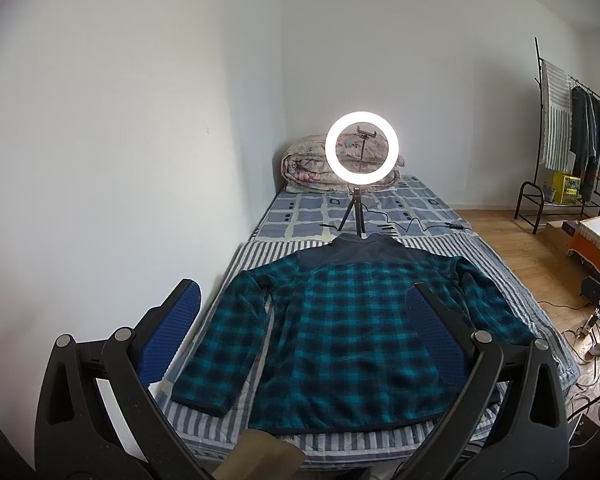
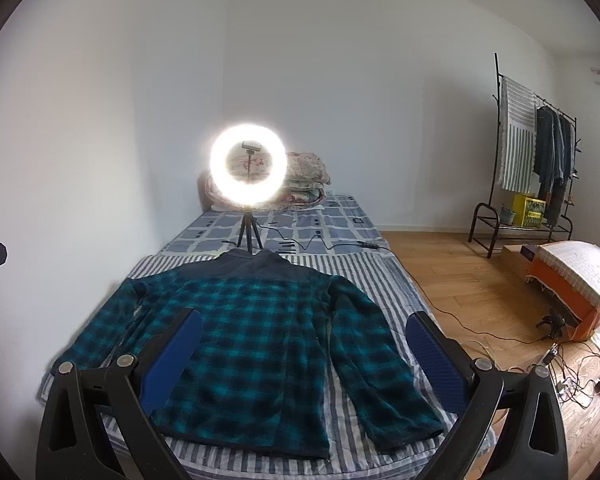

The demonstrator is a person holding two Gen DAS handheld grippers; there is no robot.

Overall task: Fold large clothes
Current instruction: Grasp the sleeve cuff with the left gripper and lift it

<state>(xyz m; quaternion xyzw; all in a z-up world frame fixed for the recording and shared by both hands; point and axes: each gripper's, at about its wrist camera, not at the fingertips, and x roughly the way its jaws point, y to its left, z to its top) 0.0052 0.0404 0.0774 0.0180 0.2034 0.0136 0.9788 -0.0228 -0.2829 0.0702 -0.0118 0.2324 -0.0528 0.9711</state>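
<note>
A teal-and-black plaid jacket (image 1: 340, 332) lies flat on the bed (image 2: 364, 276), spread over a blue-and-white striped sheet (image 1: 500, 276), its dark collar toward the far end and both sleeves laid out along its sides. Both grippers hang above the near end of the bed, touching nothing. The left gripper (image 1: 300, 328) has its jaws spread wide — the jacket's body shows between them. The right gripper (image 2: 304, 344) is spread just as wide over the jacket's middle and one sleeve. Beyond the collar a lit ring light (image 2: 249, 167) stands on a small tripod (image 2: 249, 236) on the bed, its cable (image 2: 312, 242) trailing across the patterned cover. A folded quilt (image 1: 308, 168) sits against the wall behind it. Across the wooden floor stands a clothes rack (image 2: 536, 152) with hanging garments.
</note>
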